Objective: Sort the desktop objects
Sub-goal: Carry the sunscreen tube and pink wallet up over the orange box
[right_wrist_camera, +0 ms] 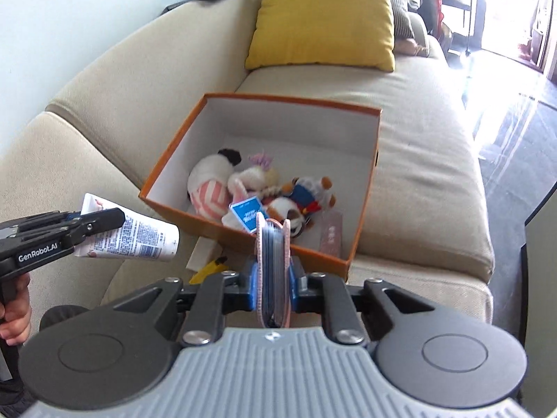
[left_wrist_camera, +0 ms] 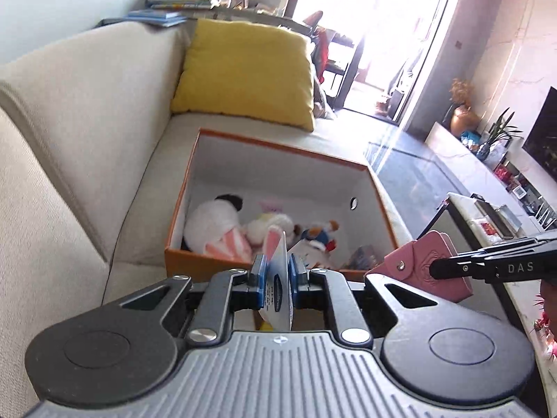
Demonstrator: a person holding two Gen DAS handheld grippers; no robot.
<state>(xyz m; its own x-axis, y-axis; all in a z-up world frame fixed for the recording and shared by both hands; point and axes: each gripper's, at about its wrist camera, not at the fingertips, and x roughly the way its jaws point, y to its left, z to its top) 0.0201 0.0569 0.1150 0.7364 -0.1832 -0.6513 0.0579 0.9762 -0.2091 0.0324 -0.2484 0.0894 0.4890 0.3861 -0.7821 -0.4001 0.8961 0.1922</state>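
"GenRobot.AI" marks the left tongs (right_wrist_camera: 104, 221), clamped on a white tube (right_wrist_camera: 139, 235); right tongs (right_wrist_camera: 273, 278) grip a pink wallet (right_wrist_camera: 273, 254) above the orange box (right_wrist_camera: 362, 244).

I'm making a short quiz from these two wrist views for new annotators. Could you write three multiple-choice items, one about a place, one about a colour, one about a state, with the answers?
1. Where does the orange box stand?
A. on the sofa seat
B. on the floor
C. on a shelf

2. What colour is the cushion at the sofa's back?
A. blue
B. yellow
C. grey

3. What is the state of the left tongs?
A. wide open and empty
B. shut with nothing between them
C. shut on a white tube

Answers:
1 A: the box rests on the beige sofa seat cushion, plush toys inside it.
2 B: the cushion is plainly yellow in both views.
3 C: the white tube sits pinched between the pads, while the right tongs clamp a pink pouch.
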